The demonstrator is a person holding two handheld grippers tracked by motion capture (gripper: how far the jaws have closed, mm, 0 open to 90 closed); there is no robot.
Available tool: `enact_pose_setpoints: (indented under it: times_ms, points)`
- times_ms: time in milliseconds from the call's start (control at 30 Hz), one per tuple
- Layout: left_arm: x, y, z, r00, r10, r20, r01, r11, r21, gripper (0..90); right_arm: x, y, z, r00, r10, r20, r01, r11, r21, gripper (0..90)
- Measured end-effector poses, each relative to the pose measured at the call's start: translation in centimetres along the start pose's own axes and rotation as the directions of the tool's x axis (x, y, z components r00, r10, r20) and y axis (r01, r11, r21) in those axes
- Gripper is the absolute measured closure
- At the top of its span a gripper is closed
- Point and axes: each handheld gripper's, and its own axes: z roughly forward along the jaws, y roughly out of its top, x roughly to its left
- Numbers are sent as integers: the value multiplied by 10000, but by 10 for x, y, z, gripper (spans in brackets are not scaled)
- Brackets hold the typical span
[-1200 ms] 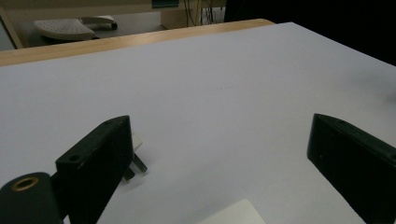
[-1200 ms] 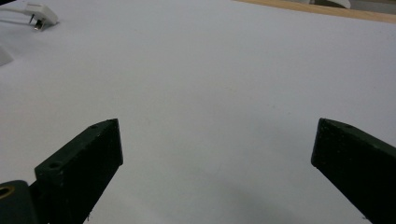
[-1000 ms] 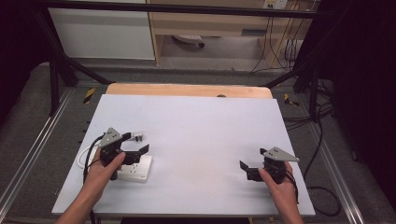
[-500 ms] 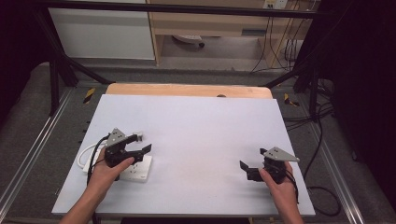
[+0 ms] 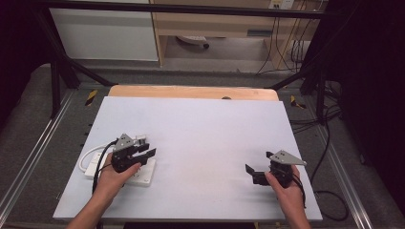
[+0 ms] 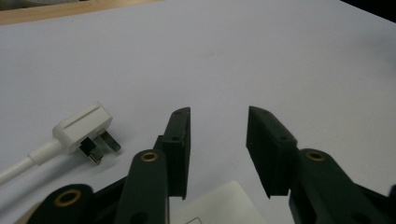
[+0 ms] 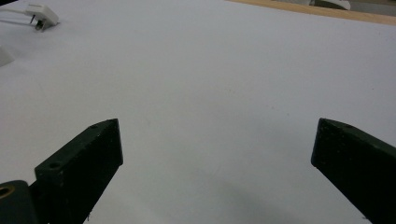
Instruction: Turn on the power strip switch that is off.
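At lower left of the high view, the left gripper [image 5: 143,151] hovers partly open and empty over a white socket block [image 5: 142,174]. Risk: closing from here misses the white plug [image 6: 85,132], which lies just beside the jaws at their left, pins exposed. At lower right, the right gripper [image 5: 255,170] rests wide open, empty.

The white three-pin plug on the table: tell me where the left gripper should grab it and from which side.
Grip the white three-pin plug across its flat body sides, coming from above. It lies on its side, pins pointing sideways, cord trailing off opposite. The open left gripper sits just beside it, so avoid the pins.
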Motion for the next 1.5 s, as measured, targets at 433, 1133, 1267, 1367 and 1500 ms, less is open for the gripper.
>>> enact_pose_setpoints:
  times_ms: [433,1133,1267,1367,1500]
  points:
    - [4,-8,-4,9998,-193,-21,194,9997,156,837,0,0,0,10000,33,-13,-33,10000,-16,25]
    - [11,-27,-26,9984,-503,-276,506,9986,116,900,0,1,0,10000,25,-3,-25,10000,-37,25]
    - [13,-29,-28,9982,-505,-338,510,9986,152,900,1,1,0,10000,10,-19,-10,10000,-48,25]
    - [15,-30,-29,9977,-556,-392,563,9983,157,900,0,1,0,10000,-5,-12,5,10000,-48,25]
    - [17,-33,-28,9972,-625,-418,634,9977,220,900,0,1,-1,10000,-3,-8,3,10000,-36,25]
